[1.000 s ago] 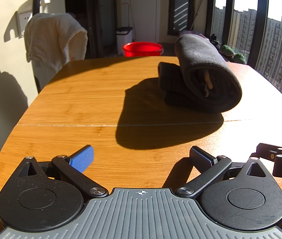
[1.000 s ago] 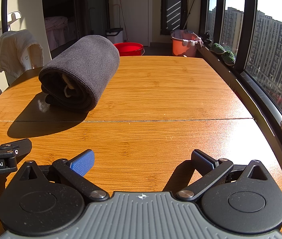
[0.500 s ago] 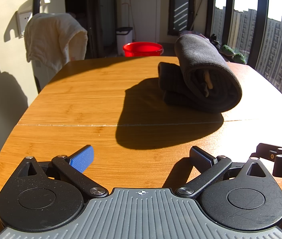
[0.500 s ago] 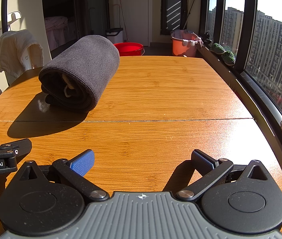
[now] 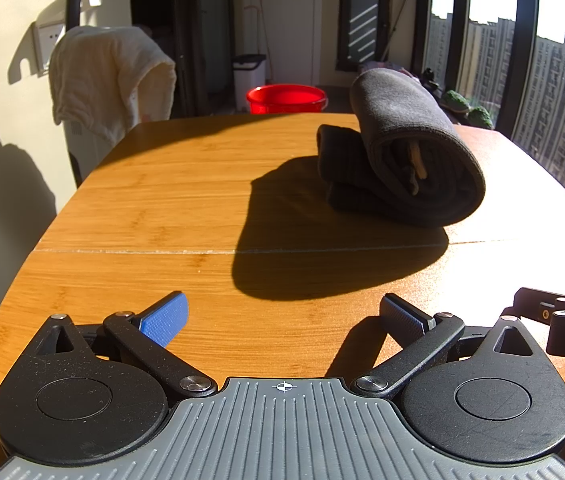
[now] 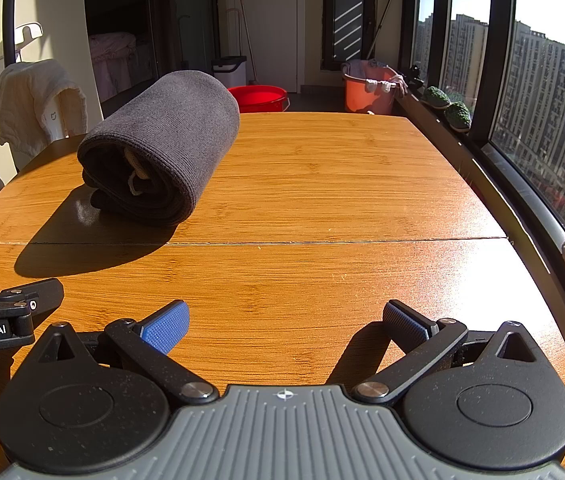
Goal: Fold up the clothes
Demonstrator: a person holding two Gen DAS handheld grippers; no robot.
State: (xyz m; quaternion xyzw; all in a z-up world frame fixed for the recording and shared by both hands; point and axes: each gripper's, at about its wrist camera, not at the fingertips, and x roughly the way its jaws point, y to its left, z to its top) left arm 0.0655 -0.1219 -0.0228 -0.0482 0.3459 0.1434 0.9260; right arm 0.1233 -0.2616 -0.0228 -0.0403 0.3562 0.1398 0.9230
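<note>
Wooden table [image 5: 186,200], honey-coloured bamboo-grain top, rounded corners at the far end; one thin seam [image 6: 322,242] runs across its full width at mid-depth. Surface sunlit, glossy. Resting directly on it: one dark grey garment [image 5: 414,148], rolled and folded into a thick bundle, placed just beyond the seam, left of centre in the right wrist view [image 6: 162,148] and right of centre in the left wrist view. A pale cord end shows inside the open roll. The bundle casts a long dark shadow [image 5: 322,248] toward the near left, crossing the seam.
</note>
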